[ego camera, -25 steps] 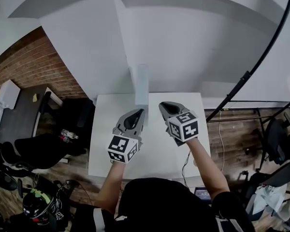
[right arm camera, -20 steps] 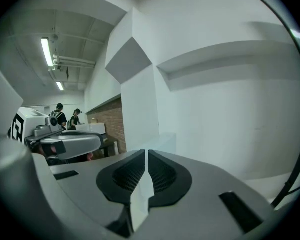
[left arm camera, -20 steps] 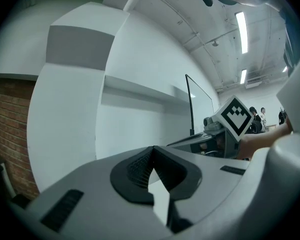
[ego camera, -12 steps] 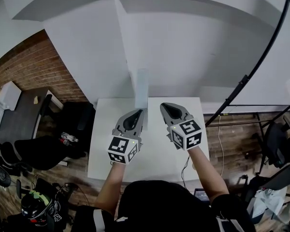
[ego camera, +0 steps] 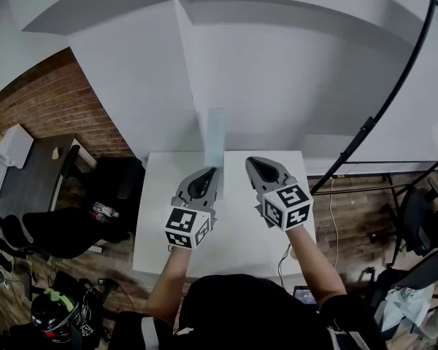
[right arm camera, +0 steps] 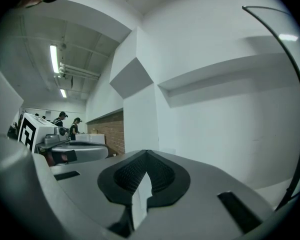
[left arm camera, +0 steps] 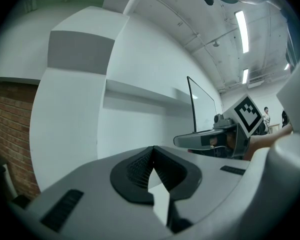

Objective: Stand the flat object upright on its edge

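Observation:
A pale grey flat slab (ego camera: pixel 215 138) stands upright on its edge at the far side of the white table (ego camera: pixel 159 217). My left gripper (ego camera: pixel 205 175) hangs just in front of the slab's base, jaws shut with nothing between them. My right gripper (ego camera: pixel 258 164) hovers a little to the right of the slab, also shut and empty. In the left gripper view the closed jaws (left arm camera: pixel 152 149) point at a white wall, with the right gripper (left arm camera: pixel 212 139) beside them. The right gripper view shows its closed jaws (right arm camera: pixel 146 153) and the left gripper (right arm camera: pixel 70 148) at the left. Neither gripper view shows the slab.
A black curved stand pole (ego camera: pixel 383 104) rises at the right of the table. A brick wall (ego camera: pixel 47 100) and dark chairs (ego camera: pixel 106 188) lie to the left, on a wooden floor. Two people (right arm camera: pixel 67 121) stand far off in the right gripper view.
Both grippers have drifted slightly nearer and to the right in the head view; the right one moved more. The slab stays upright in place.

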Available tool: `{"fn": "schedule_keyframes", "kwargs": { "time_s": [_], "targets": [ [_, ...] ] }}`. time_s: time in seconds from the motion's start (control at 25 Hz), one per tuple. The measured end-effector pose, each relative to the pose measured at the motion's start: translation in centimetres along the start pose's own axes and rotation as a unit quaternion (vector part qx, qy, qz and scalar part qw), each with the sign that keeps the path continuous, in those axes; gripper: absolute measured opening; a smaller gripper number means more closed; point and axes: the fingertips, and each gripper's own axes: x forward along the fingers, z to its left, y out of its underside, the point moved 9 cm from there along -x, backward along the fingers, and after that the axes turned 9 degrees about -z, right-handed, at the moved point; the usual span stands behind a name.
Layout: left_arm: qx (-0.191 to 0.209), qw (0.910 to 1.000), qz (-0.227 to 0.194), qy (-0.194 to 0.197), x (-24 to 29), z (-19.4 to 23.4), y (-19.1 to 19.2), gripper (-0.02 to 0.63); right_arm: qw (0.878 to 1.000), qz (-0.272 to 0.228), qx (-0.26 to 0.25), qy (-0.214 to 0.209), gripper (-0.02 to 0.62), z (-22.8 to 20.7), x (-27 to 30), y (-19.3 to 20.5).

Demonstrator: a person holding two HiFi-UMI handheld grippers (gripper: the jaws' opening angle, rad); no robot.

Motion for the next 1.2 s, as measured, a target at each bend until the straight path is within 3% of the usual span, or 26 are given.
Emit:
{"fn": "schedule_keyframes", "kwargs": {
  "time_s": [1.2],
  "targets": [
    [-0.023, 0.9997, 0.001, 0.009, 0.6, -0.8, 0.5, 0.012, 1.000, -0.005, 0.021, 0.005, 0.040, -1.0, -0.6, 0.8]
  ]
}}
